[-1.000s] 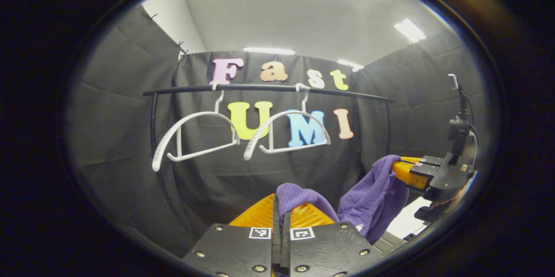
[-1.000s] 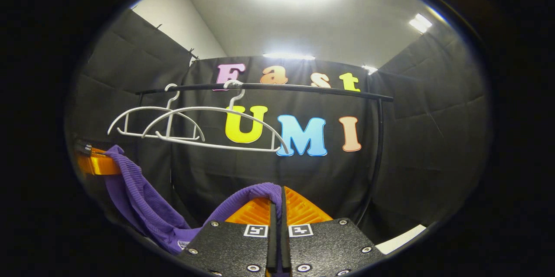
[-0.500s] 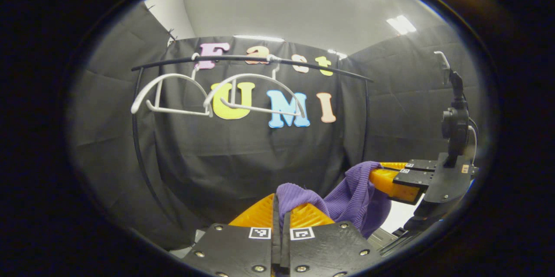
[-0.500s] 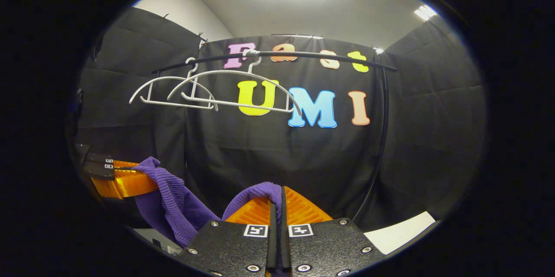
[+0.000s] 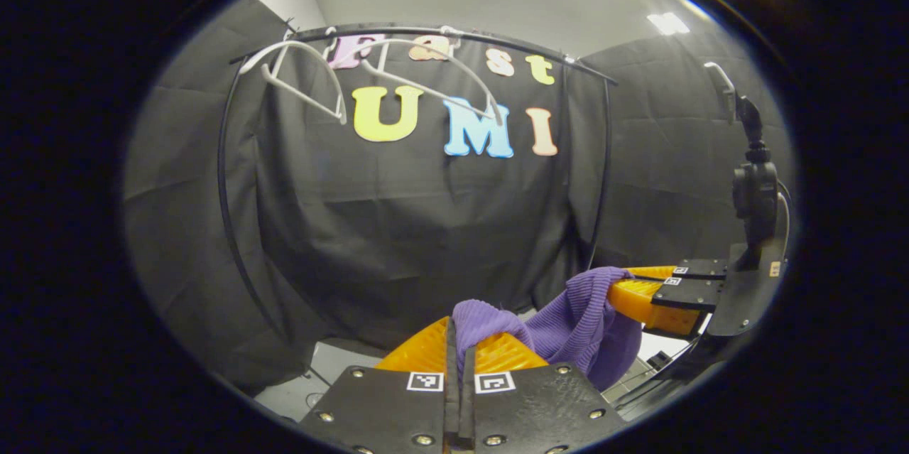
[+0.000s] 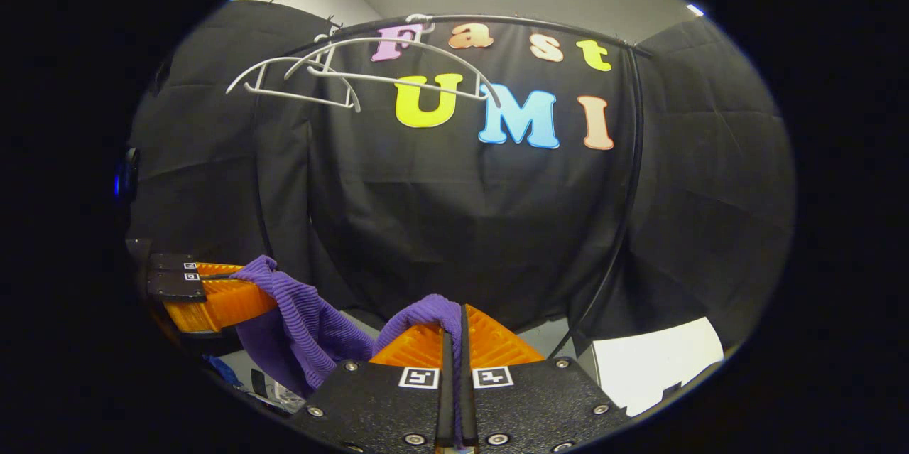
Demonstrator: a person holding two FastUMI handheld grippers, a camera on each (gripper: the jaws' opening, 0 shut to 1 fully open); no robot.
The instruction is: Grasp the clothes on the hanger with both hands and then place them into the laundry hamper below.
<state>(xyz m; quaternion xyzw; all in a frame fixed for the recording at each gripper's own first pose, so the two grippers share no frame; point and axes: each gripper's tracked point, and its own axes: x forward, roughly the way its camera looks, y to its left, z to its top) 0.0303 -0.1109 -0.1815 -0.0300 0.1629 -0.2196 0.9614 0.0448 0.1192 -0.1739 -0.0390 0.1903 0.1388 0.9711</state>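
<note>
Both hand-held grippers have hold of the same purple ribbed garment [image 5: 582, 312], which is off the hangers and slung between them, low in front of the rail. In the left gripper view, the left hand-held gripper [image 5: 460, 340] has its orange fingers [image 5: 419, 351] pressed together with a fold of the purple cloth bunched up between them and spilling over the right-hand finger. From there the fabric runs across to the right hand-held gripper [image 5: 625, 287], farther off at the right, whose orange fingers are clenched on the other end of the garment.

The right gripper view tells the same story from the other side: the right hand-held gripper [image 6: 454, 330] is clamped on a hump of purple cloth [image 6: 312, 319] at its fingertips, and the cloth sags down and rises again to the left hand-held gripper [image 6: 241, 290] at the left edge, which pinches it too.

Up behind them, a black clothes rail [image 6: 497, 19] curves across the top of the booth's black cloth wall, and two white hangers [image 6: 369, 74] hang bare near its left end, one partly overlapping the other. Below, a pale patch of floor [image 6: 660, 361] shows at the lower right.
</note>
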